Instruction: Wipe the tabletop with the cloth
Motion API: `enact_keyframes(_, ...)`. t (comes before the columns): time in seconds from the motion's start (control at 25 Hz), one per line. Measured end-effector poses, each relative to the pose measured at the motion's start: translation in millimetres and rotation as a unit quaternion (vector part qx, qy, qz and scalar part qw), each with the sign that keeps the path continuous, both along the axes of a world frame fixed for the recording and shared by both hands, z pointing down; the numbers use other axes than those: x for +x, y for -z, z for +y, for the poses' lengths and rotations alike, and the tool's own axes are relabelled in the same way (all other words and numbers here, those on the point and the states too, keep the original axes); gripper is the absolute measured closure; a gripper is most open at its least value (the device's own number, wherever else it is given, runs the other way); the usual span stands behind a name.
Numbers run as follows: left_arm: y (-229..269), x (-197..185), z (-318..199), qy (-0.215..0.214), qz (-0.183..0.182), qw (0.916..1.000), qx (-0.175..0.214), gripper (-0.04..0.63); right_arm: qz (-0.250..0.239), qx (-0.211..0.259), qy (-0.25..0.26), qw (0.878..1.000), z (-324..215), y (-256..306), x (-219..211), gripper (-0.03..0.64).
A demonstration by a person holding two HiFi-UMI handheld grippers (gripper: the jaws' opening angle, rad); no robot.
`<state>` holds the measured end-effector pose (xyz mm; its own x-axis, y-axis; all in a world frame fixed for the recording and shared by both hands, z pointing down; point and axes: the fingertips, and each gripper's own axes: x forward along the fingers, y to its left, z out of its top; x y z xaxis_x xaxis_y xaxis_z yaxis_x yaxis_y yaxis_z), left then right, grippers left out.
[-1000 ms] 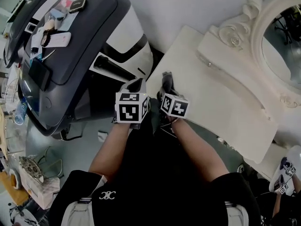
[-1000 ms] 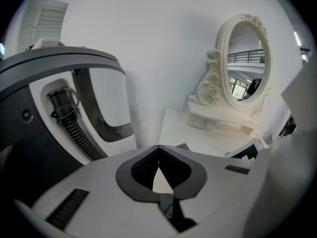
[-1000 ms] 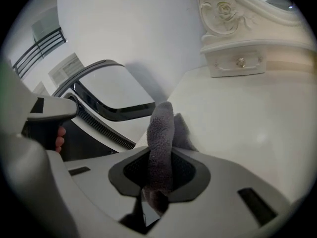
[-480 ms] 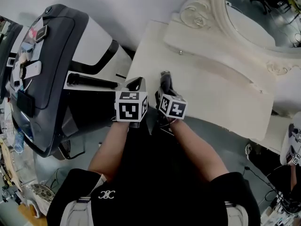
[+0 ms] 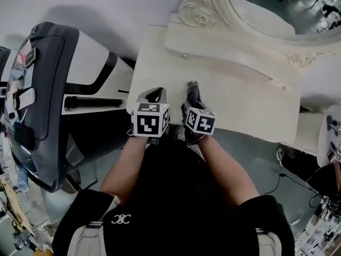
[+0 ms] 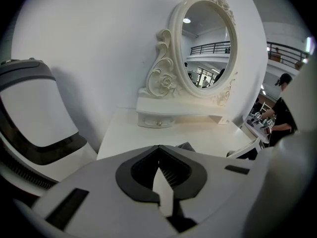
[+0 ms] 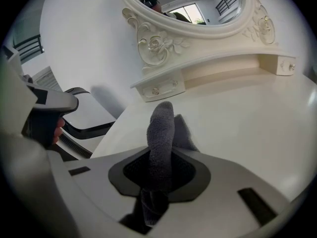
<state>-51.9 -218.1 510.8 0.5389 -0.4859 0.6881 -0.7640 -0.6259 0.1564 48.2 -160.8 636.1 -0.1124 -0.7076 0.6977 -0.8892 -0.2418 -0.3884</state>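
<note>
Right claw (image 5: 193, 92) grips the cloth (image 7: 161, 133); left claw (image 5: 154, 93) closed on nothing. Wiping apparently not started. Next: lower cloth onto worktop (image 5: 250, 105) at 12 o'clock.

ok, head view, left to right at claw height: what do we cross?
Grey-and-white machine → left claw → right claw, shut on the cloth → bare stretch of tabletop. Mirror left out: it sits higher and spans too wide.
</note>
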Motion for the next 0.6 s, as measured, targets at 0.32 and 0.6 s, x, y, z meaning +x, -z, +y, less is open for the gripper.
enact_keyframes(0.32, -1.1, 39.6, -1.8, -0.088, 0.011, 0.9960, -0.002, 0.589, 0.023, -0.004, -0.082, 0.996, 22.3, -0.7, 47.1, 0.534)
enact_keyframes(0.6, -5.9, 71.8, 5.9, -0.157, 0.021, 0.9873, -0.012, 0.589, 0.030, -0.006, -0.114, 0.993, 39.6, -1.1, 75.3, 0.534)
